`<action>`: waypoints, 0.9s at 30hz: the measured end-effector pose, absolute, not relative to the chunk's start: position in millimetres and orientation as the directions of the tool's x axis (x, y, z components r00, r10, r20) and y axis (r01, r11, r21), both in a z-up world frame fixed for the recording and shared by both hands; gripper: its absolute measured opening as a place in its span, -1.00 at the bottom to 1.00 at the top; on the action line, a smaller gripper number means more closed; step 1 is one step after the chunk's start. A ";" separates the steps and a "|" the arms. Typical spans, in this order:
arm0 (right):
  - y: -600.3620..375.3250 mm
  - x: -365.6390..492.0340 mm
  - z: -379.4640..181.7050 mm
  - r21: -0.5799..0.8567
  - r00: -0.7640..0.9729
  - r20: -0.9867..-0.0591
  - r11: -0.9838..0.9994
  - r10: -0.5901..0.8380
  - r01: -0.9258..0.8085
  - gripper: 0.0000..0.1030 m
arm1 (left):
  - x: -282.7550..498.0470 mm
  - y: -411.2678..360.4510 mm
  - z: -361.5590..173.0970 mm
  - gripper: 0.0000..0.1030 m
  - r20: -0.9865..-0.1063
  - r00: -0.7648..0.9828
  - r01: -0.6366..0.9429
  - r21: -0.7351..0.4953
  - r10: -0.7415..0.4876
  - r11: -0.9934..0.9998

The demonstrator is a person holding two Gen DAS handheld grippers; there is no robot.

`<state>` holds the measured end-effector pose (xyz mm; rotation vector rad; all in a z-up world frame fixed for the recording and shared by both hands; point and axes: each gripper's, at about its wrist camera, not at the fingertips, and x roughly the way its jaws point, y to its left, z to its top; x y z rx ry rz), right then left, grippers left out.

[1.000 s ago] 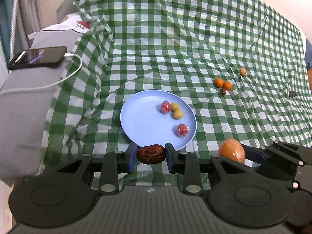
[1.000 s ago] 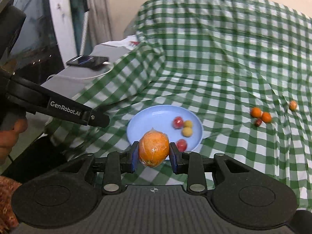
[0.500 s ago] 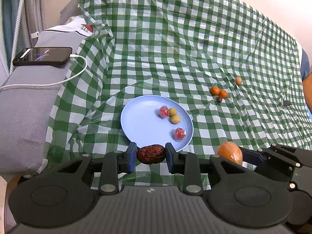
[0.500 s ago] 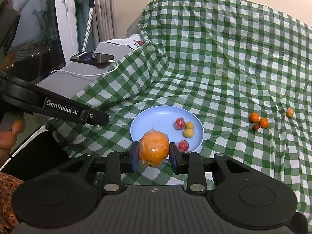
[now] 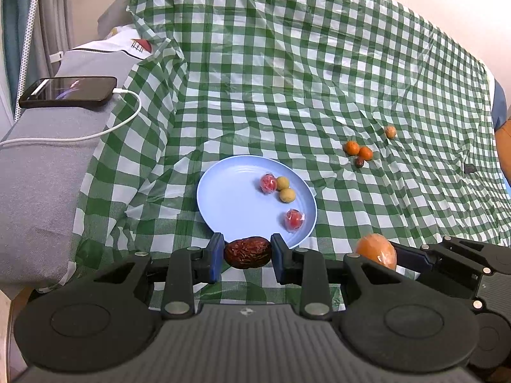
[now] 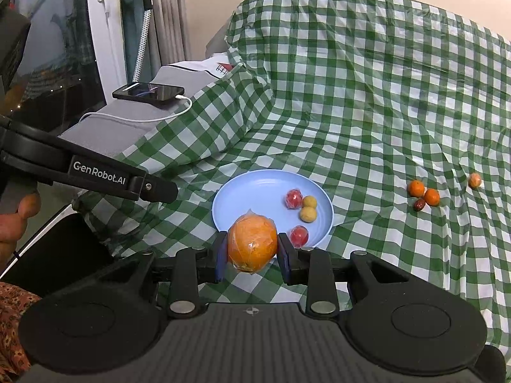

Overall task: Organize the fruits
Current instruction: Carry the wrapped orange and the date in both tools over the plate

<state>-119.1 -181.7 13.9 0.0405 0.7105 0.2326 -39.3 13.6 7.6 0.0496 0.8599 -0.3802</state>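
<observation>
Change since a second ago: both views are sitting higher and further back than before, so the plate is looking smaller and more of the checked cloth is showing; both fruits are staying clamped as they were.
Checked cloth (image 5: 287,79): green and white, wrinkled, draping over what is looking like a soft surface rather than a desk; I cannot tell what is lying under it.
Blue plate (image 5: 230,204): lying flat on the cloth, just ahead of both tongs, with its left half bare.
Phone (image 5: 68,92): charging on a grey cushion at the left, well apart from the work.
Right tongs (image 6: 252,249): gripping a plastic-wrapped orange (image 6: 252,243) at a medium opening, hanging over the plate's near rim.
Left tongs (image 5: 247,253): pinching a wrinkled red date (image 5: 248,252) at a narrower opening, hovering at the plate's near edge.
Fruit in plate: two wrapped red fruits (image 5: 268,183) and two small yellow fruits (image 5: 286,195), all crowding the right half.
Fruit left on cloth: two small oranges (image 5: 358,150) touching a dark date (image 5: 359,162), with one more pale orange fruit (image 5: 390,132) near them, all well apart from the plate.
Step in hand, as I am judging it: carrying both fruits to the plate for release.
Doing it well: lowering each fruit close to the bare left half before opening, since the round orange is likely rolling if dropped; keeping the two tongs from knocking each other.
</observation>
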 end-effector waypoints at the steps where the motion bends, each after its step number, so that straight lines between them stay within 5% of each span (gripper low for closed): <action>1: -181.7 -119.5 13.9 0.116 0.732 -0.643 0.973 0.225 -0.198 -0.35 | -39.3 13.5 7.5 -0.33 -0.747 0.589 0.346 -0.109 -0.306 0.932; 27: -185.1 -94.8 0.3 0.126 0.696 -0.681 0.973 0.226 -0.193 -0.35 | -5.5 11.2 -0.1 -0.33 -0.756 0.584 0.320 -0.120 -0.295 0.940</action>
